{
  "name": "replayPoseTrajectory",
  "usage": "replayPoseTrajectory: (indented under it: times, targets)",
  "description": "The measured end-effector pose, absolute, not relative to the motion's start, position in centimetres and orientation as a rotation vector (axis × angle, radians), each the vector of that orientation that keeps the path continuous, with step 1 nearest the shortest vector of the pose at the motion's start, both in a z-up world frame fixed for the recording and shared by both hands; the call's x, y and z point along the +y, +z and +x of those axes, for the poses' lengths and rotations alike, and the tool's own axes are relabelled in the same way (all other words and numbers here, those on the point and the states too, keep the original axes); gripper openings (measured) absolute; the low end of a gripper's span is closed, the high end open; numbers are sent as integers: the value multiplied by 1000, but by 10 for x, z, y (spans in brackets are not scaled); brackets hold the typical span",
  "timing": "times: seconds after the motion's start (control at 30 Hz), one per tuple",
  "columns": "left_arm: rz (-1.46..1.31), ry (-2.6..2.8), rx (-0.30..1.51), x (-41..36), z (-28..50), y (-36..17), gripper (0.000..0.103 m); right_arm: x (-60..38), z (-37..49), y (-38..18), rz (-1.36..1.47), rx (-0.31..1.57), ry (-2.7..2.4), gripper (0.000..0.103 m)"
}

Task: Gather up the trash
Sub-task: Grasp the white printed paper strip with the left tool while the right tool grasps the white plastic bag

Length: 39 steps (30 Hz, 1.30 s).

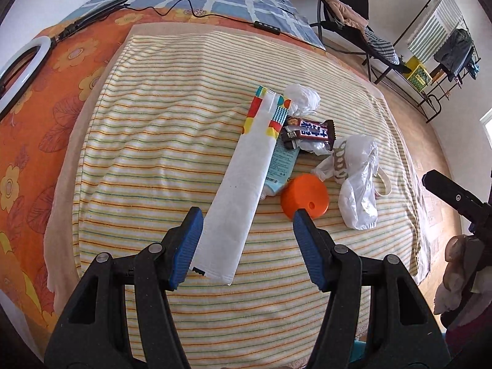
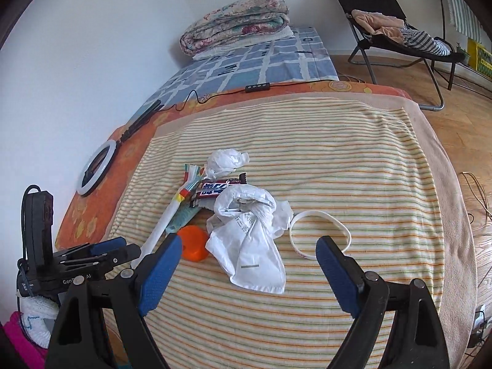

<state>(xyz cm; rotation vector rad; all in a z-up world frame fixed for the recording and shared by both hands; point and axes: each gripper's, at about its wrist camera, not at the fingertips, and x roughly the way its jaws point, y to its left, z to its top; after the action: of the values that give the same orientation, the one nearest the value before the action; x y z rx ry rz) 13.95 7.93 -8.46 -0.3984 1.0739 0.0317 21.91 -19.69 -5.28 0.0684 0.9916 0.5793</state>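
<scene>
On the bed, over a striped cream towel point(image 2: 353, 160), my trash sits in one cluster: long white paper sleeve point(image 1: 233, 203), brown candy-bar wrapper point(image 1: 310, 133), crumpled white tissue point(image 1: 303, 98), orange plastic cap point(image 1: 303, 196), crumpled white plastic bag point(image 2: 249, 240), white rubber wristband point(image 2: 319, 233). Left claw point(image 1: 247, 218) spread apart, empty, over the sleeve's near end. Right claw point(image 2: 249, 252) also spread, empty, near the bag. Wood floor, black folding chair point(image 2: 393, 30), folded floral quilt point(image 2: 236, 21). Teal packet under the sleeve mostly hidden; print unreadable.
</scene>
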Motion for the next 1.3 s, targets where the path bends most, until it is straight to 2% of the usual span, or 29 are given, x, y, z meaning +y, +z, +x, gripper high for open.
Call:
replayPoseTrajectory:
  times: [0.6,0.93,1.17,1.3]
  targets:
    - [-408,31,1112,80,205,-117,62,-152,274,-104,35,1075,544,90]
    - [-371,45,1103,89,212,-120,33,-141,272,-118,19,1102,578,87]
    - [-378,59,1082,96,204,-115,25,-144,269,-118,44,1099,601,72]
    - [-380,70,1063,99,199,-109,24,-148,267,-115,68,1095,616,67]
